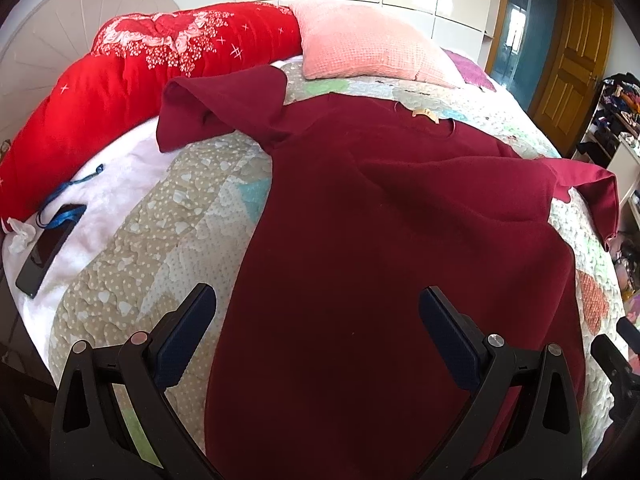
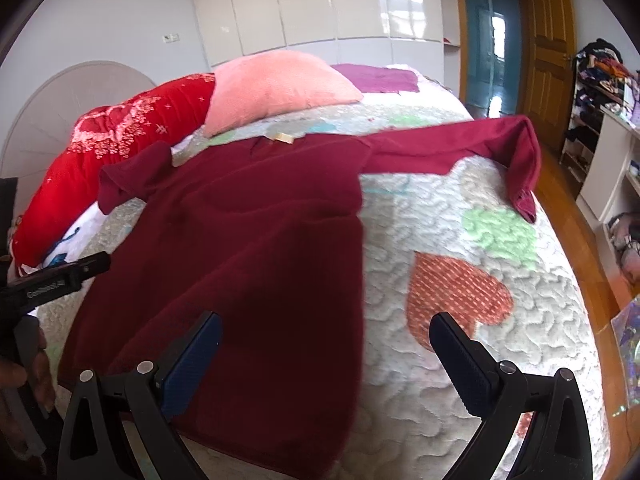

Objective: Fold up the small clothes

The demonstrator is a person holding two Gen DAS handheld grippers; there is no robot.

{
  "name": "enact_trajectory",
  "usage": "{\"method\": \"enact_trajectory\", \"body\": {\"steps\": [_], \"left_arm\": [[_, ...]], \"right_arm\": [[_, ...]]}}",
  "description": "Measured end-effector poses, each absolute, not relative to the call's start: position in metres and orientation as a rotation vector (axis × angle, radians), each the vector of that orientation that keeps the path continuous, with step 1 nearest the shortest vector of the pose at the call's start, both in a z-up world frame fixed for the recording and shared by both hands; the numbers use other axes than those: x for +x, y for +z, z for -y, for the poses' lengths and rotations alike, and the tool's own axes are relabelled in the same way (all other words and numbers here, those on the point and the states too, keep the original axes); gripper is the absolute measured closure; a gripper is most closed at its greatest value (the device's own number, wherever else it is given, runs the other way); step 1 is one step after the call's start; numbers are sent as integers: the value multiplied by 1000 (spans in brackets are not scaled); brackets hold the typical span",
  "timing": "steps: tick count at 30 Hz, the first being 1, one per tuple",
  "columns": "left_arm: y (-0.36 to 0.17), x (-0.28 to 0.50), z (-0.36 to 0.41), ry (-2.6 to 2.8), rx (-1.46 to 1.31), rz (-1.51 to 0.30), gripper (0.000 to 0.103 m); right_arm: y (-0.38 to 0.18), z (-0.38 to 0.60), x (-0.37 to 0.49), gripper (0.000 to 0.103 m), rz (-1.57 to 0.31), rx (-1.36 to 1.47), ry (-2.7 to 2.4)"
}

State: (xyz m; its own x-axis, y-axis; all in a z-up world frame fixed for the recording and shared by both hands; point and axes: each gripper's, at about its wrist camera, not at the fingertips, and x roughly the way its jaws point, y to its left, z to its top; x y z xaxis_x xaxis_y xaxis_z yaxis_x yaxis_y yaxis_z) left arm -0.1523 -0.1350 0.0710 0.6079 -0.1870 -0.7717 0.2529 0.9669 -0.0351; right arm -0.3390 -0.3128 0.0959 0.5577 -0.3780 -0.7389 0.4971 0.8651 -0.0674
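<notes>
A dark red long-sleeved top (image 1: 392, 216) lies spread flat on the quilted bed, neck label facing away; it also shows in the right wrist view (image 2: 248, 248). Its left sleeve (image 1: 216, 108) is bunched near the red quilt. Its right sleeve (image 2: 472, 148) stretches out and hangs over the bed edge. My left gripper (image 1: 318, 312) is open and empty above the top's lower left hem. My right gripper (image 2: 326, 340) is open and empty above the top's lower right edge. The left gripper (image 2: 60, 276) also shows at the left of the right wrist view.
A rolled red quilt (image 1: 120, 88) and a pink pillow (image 1: 360, 44) lie at the head of the bed. A black phone (image 1: 48, 248) with a blue lanyard lies at the left. A purple cloth (image 2: 376, 78) lies far back. Shelves (image 2: 600, 92) stand right.
</notes>
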Motion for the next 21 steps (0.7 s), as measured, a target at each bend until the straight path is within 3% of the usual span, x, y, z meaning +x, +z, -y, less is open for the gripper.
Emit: {"method": "enact_trajectory", "body": {"steps": [5,9,11,12,13,16,21], "left_arm": [[67,-151,133,-249,85,-894,1],[64,-151,132,-249,81,-905,1],[64,-152,131,-249,82,-905,1],[64,-152,131,-249,84,-903,1],[64,-152,130,-246,86,-901,1],[64,-152,128,-244,74,-905,1],[64,-153,122,-234,61,-912,1]], "right_arm": [[82,329,-347,2,-869,178,-552],[60,336,-344,28,-910,252,-464],[48,334,-339,32,-922,235,-446],[47,332,-340,42,-899,213,-442],[48,331,-340,60,-888,213,-432],[55,330,-343,95,-872,230,-403],[74,318,-358,95,-839,231,-359]]}}
